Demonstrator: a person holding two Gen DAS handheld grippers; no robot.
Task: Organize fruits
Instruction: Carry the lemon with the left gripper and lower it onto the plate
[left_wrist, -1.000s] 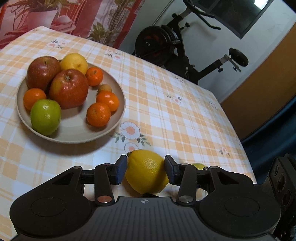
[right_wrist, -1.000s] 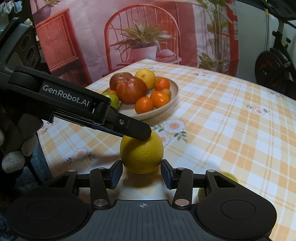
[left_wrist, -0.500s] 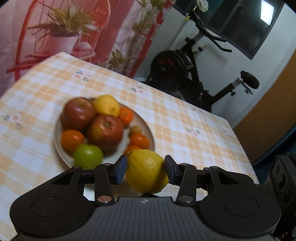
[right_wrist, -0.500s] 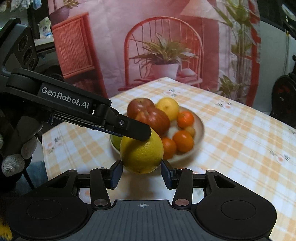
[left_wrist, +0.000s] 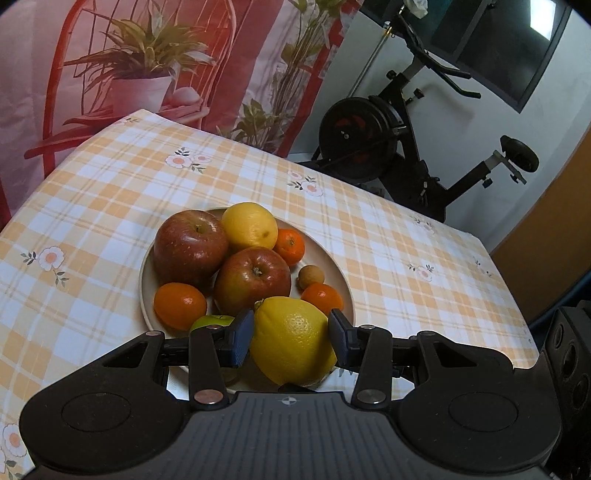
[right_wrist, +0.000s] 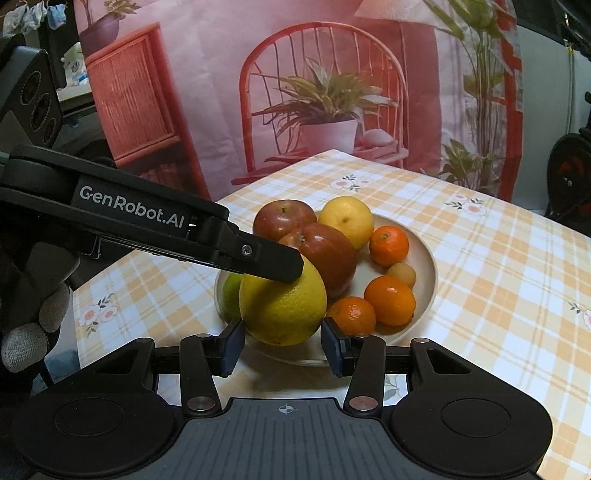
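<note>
over the near rim of the plate (left_wrist: 347, 291), the left claw (left_wrist: 291, 341) is clamped on a big yellow lemon (left_wrist: 293, 339), its blue pads pressed to the fruit's two sides; in the right wrist view the same lemon (right_wrist: 282, 308) hangs above the plate's near edge, clear of the surface (right_wrist: 498, 280), with the left claw's finger lying across its top

the right claw (right_wrist: 282, 347) sits just on the near side of the lemon, jaws standing apart at either flank of the fruit; its pads look to stand just off the skin, so i judge it empty, though the view is tight

on the plate itself most of the work looks done: two red apples (left_wrist: 190, 245), a second lemon (left_wrist: 250, 226) at the far side, several tangerines (left_wrist: 180, 305), a small brownish fruit (left_wrist: 311, 276) and a green apple (left_wrist: 211, 321) at the near edge, half hidden by the claw

beyond the plate the checked cloth shows no loose fruit in either view, though the claw bodies hide the strip of surface nearest the person, so i cannot tell whether anything waits there

by my reading the lemon is the piece in hand and the remaining step is to set it down among the others; the free room on the plate lies at its near right, beside the tangerines, and the pile is crowded enough that a round fruit could roll off the rim
</note>
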